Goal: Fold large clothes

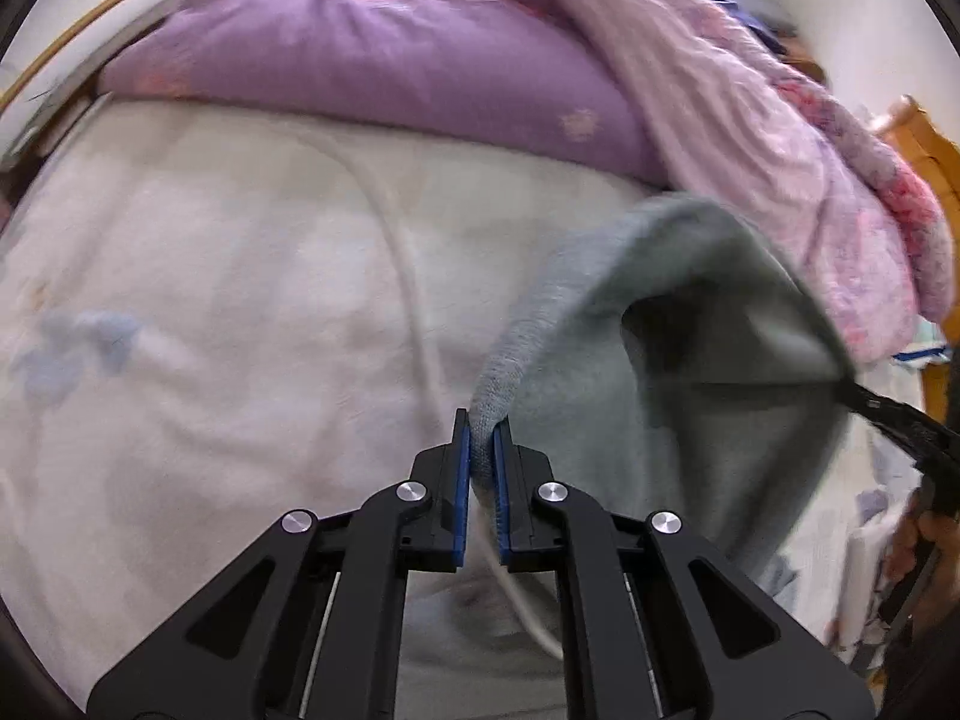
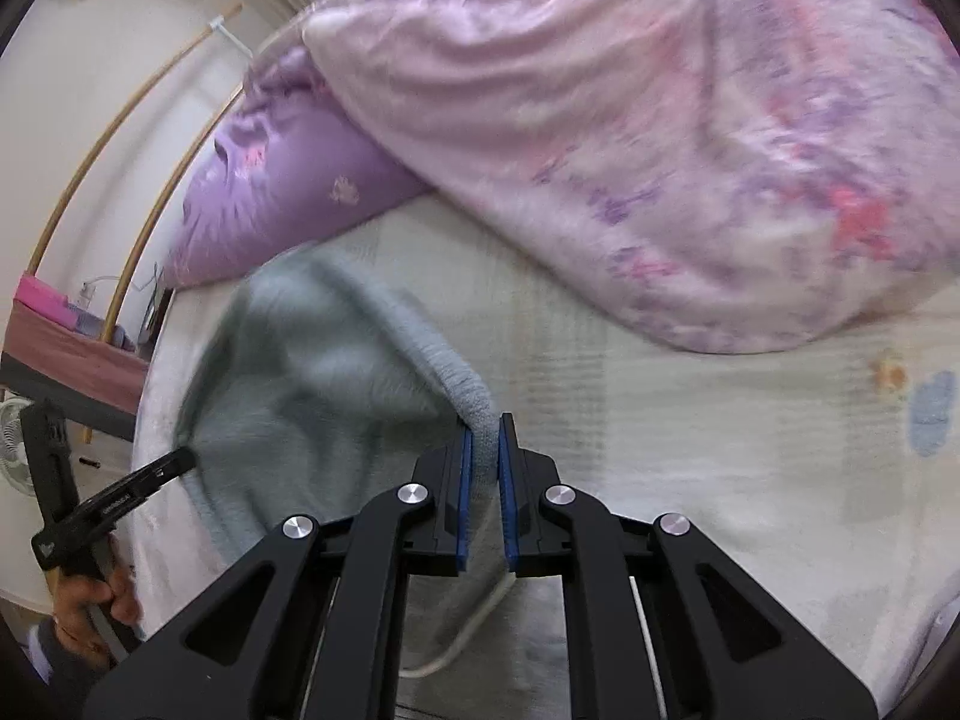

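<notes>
A large grey knitted garment hangs stretched between my two grippers above the bed. My left gripper is shut on its ribbed edge at one end. My right gripper is shut on the ribbed edge at the other end, and the garment sags away to the left of it. The right gripper also shows at the right edge of the left wrist view, pinching the far corner. The left gripper shows at the lower left of the right wrist view, with the hand that holds it.
The bed has a white sheet with a white cord lying across it. A purple pillow and a bunched pink floral quilt lie at the head of the bed. A wooden chair stands to the right.
</notes>
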The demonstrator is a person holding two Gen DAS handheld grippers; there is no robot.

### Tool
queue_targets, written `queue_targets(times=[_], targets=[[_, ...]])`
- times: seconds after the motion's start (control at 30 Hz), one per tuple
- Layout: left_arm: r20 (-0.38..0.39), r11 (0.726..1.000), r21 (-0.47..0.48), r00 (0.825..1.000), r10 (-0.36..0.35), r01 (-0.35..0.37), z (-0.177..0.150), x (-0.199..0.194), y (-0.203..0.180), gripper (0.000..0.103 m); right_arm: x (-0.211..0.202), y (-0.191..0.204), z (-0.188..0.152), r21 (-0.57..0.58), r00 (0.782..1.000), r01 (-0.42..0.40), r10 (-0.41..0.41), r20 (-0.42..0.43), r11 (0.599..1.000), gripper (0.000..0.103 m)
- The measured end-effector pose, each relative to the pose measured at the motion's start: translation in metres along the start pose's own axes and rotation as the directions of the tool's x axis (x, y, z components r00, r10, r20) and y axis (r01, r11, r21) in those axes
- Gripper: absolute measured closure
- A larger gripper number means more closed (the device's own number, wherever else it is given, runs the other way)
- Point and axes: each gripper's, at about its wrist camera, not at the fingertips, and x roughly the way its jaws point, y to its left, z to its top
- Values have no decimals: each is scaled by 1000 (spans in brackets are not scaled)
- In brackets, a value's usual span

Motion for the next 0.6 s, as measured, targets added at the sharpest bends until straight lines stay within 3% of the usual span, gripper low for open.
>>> queue_targets(times=[0.03, 0.1, 0.23, 0.43, 0.5, 0.57, 0.6], targets=[[-50, 999, -37, 998, 28, -30, -8, 12, 14, 96, 16, -20, -11, 46, 997, 47, -43, -69, 998, 96], [-103, 993, -116, 995, 12, -24, -20, 26, 35, 96, 23, -40, -23, 111, 995, 42, -31, -96, 993, 96], [-109, 995, -83, 993, 43, -52, -34, 33, 34, 96, 7, -40, -30, 85, 998, 48, -44, -45, 995, 96], [-159, 981, -190, 985, -70, 39, -47, 42, 58, 96, 23, -52, -52, 87, 979, 127, -111, -172, 988, 93], [-175, 982, -182, 980, -91, 59, -50, 42, 62, 93, 27, -53, -59, 88, 968, 149, -128, -214, 985, 76], [-186, 981, -179, 977, -102, 68, -52, 37, 62, 85, 27, -58, -67, 112, 956, 166, -133, -260, 980, 59], [-181, 979, -185, 976, -122, 88, -53, 30, 62, 79, 22, -60, -70, 127, 956, 161, -123, -266, 979, 59]])
